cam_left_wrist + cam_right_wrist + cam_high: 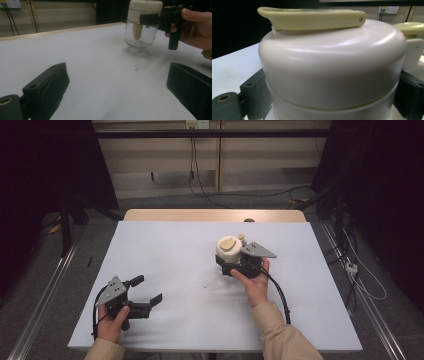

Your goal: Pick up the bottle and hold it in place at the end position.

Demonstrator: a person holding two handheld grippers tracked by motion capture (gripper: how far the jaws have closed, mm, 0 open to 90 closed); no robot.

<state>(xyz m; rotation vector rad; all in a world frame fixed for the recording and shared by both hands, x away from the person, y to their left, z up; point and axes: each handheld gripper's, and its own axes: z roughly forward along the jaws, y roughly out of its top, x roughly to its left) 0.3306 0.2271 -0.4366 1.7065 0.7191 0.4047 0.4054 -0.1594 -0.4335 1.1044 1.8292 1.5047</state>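
Over on the right, the right gripper [231, 265] has its two black jaws closed on the cream lid [332, 67] of a glass jar [140, 35], one jaw pressed against each side of the lid, with the person's right hand [255, 282] wrapped around the gripper body behind it. The jar is clear glass below and cream plastic above, with a pale yellow flip tab [312, 18] lying flat on top and a small yellow knob [241, 237] beside it. From the left gripper view the jar looks raised slightly off the white counter [165, 250], its faint shadow lying underneath. It sits right of the counter's middle, toward the far side. The left gripper [148, 292] rests low near the front left corner, held in the left hand [114, 322], its jaws spread wide with nothing between them. A few dark specks [136, 67] mark the counter between the two grippers.
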